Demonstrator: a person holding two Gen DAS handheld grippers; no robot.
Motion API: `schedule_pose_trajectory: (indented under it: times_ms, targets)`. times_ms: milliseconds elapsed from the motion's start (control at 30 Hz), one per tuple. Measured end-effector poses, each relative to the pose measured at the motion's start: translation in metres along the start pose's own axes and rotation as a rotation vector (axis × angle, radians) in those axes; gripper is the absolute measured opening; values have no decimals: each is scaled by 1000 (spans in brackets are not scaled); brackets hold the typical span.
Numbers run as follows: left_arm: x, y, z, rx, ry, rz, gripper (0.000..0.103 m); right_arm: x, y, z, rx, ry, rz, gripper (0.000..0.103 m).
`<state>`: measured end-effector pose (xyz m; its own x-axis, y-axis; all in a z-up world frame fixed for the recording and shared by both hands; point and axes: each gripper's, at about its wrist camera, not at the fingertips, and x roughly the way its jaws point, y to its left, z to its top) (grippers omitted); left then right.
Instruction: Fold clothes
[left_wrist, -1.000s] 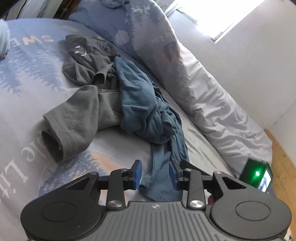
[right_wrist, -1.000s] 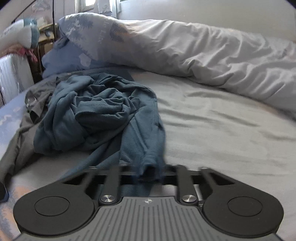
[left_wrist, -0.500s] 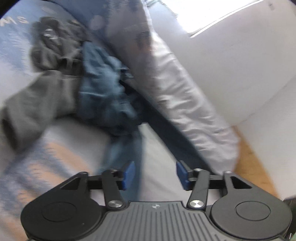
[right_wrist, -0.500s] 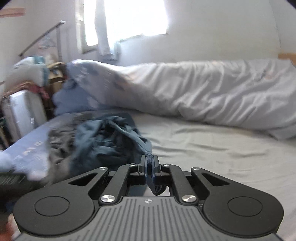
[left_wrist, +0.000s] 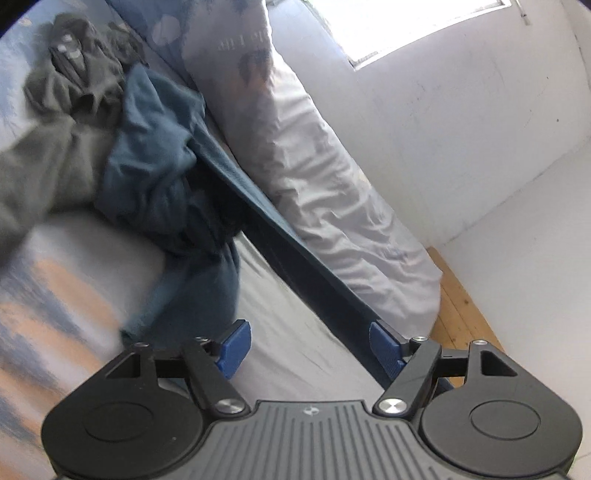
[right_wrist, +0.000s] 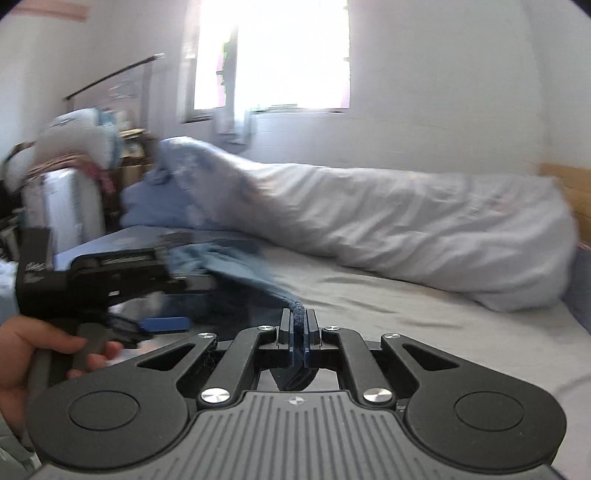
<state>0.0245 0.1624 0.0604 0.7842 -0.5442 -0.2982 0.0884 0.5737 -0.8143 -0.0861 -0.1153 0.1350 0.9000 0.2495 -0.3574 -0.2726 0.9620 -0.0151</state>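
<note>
Having just spread, left gripper (left_wrist: 310, 345) jaws, garment-free.

Daylight pours through a blown-out window (right_wrist: 273, 55) at top centre; motion blur smears the left side of both views, and fisheye edges curve darkly.

blue garment (left_wrist: 155, 177): soft matt cloth | duvet (right_wrist: 406, 221): crinkled cotton | claw pads (left_wrist: 234, 349): ribbed plastic
</note>
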Motion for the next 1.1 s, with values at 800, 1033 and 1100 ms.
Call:
schedule_pose_trajectory:
  times_ms: [800, 1033, 1100]
  targets:
    - [44, -29, -41, 2, 3, -164, 0, -91, -39, -39, 22, 54, -62, 3]
    - [48, -60, -59, 207, 58, -107, 0, -76, -47, -53, 58, 115, -83, 23]
    - [47, -67, -68, 247, 79, -101, 0, -72, -50, -55, 69, 118, -92, 36]
